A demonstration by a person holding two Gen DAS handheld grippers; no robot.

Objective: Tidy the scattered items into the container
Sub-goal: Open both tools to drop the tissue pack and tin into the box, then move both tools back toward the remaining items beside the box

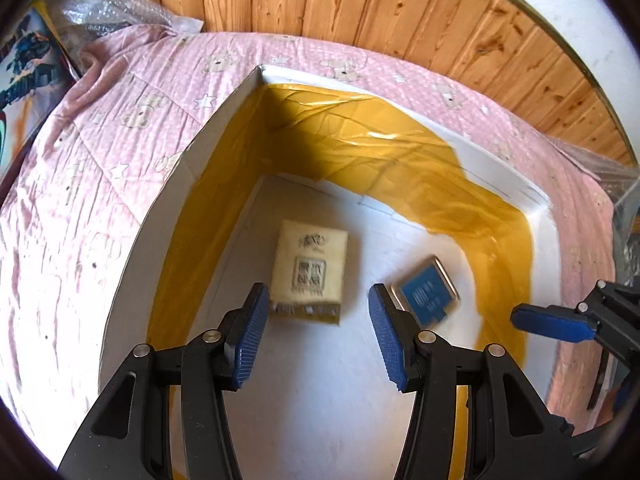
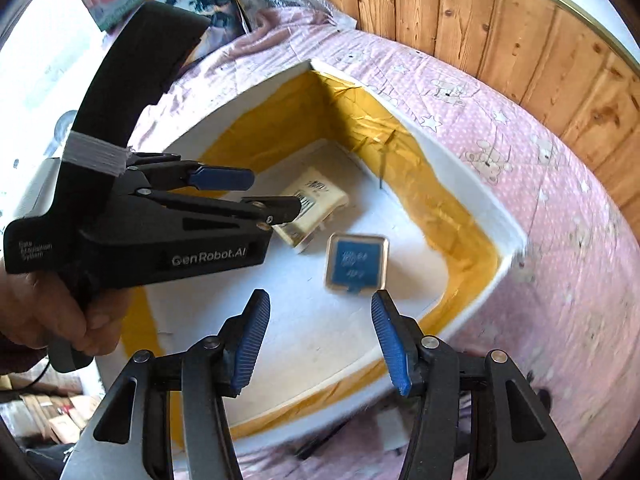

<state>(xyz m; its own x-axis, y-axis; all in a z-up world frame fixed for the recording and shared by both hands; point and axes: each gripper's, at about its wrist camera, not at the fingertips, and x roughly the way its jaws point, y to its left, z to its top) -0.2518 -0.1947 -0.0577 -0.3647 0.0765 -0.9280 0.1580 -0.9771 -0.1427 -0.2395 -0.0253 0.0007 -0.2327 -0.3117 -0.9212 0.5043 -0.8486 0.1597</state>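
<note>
A white box [image 1: 168, 208] lined with yellow tape sits on the pink bedsheet; it also shows in the right wrist view [image 2: 460, 168]. Inside it lie a cream packet [image 1: 308, 268] with a printed label and a small blue square tin [image 1: 426, 294]. Both also show in the right wrist view: the packet [image 2: 316, 200] and the tin [image 2: 356, 264]. My left gripper [image 1: 318, 336] is open and empty, above the box floor just short of the packet. My right gripper [image 2: 320, 336] is open and empty, over the box's near side just short of the tin.
The pink bear-print sheet [image 1: 80, 168] covers the bed around the box. Wood panelling [image 1: 360, 4] runs behind. Bubble wrap [image 1: 112, 16] and a printed poster [image 1: 20, 68] lie at the far left. A clear plastic edge [image 1: 616, 184] sits at the right.
</note>
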